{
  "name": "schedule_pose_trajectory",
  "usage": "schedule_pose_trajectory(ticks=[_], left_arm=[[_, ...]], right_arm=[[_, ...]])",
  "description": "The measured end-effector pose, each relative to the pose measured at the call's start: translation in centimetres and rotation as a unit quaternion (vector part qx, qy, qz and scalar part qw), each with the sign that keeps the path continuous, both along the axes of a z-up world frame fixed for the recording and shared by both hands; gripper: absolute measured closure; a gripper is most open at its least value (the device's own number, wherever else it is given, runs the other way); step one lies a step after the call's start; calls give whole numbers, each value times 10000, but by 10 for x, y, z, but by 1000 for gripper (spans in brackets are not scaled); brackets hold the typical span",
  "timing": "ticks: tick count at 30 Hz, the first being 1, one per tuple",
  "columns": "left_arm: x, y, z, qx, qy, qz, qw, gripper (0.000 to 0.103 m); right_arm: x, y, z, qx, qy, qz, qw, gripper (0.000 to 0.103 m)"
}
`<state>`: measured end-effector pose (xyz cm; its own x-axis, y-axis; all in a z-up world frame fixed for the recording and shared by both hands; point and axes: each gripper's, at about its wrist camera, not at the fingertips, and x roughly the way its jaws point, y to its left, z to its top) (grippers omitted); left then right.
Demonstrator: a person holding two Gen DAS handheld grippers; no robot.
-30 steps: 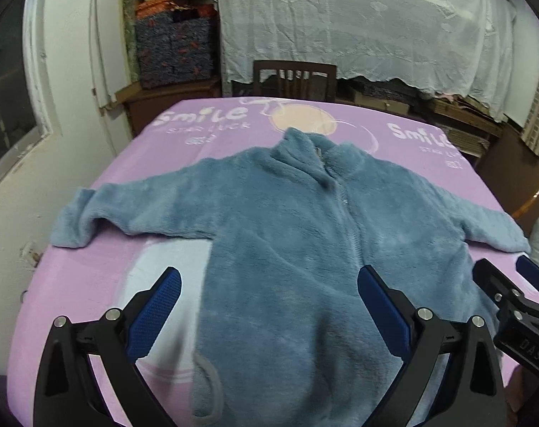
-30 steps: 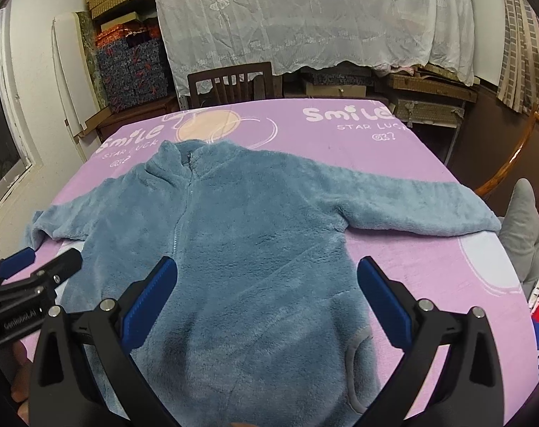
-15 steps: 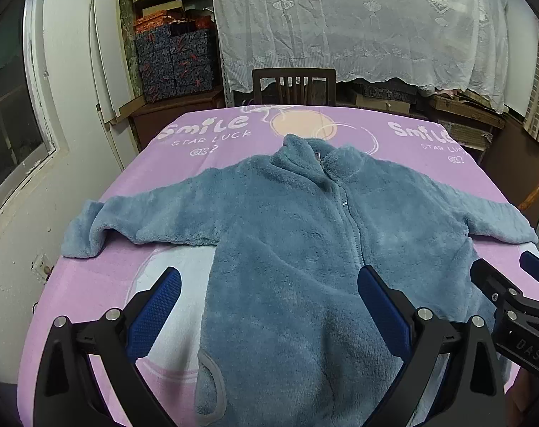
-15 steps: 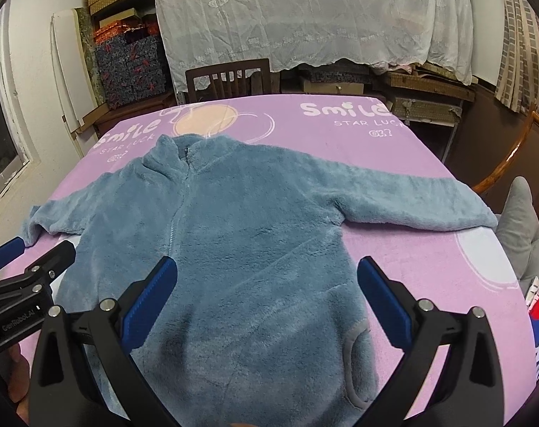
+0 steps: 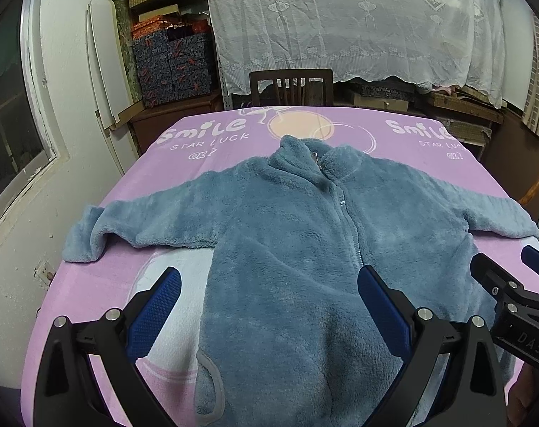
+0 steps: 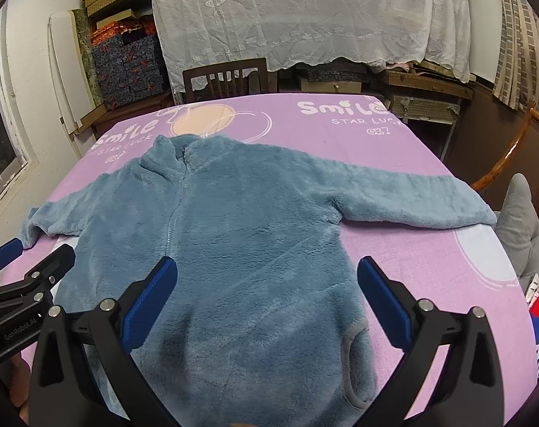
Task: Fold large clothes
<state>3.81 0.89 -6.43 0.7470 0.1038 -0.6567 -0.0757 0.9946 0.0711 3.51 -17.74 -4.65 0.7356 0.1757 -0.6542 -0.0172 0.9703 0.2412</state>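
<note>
Folding has not begun, I judge. The left gripper (image 5: 269, 315) and right gripper (image 6: 267, 304) hover spread wide and empty above the hem. Next comes gripping a sleeve. Ahead, the blue fleece jacket (image 5: 305, 235) lies flat, zipped, sleeves outstretched on the purple blanket (image 5: 404, 131).

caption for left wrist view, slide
Open left gripper above a blue fleece zip-up jacket spread flat on a pink printed tablecloth.

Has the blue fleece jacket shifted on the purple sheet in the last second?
No. The jacket still has its collar overlapping the printed peach circle.
</note>
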Motion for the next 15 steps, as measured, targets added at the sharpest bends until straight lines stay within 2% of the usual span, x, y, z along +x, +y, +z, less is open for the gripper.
schedule_pose_trajectory(ticks=[15], left_arm=[[-1,1,-3,10,24,9,10000,4]], right_arm=[[0,-1,-1,26,2,-1,10000,4]])
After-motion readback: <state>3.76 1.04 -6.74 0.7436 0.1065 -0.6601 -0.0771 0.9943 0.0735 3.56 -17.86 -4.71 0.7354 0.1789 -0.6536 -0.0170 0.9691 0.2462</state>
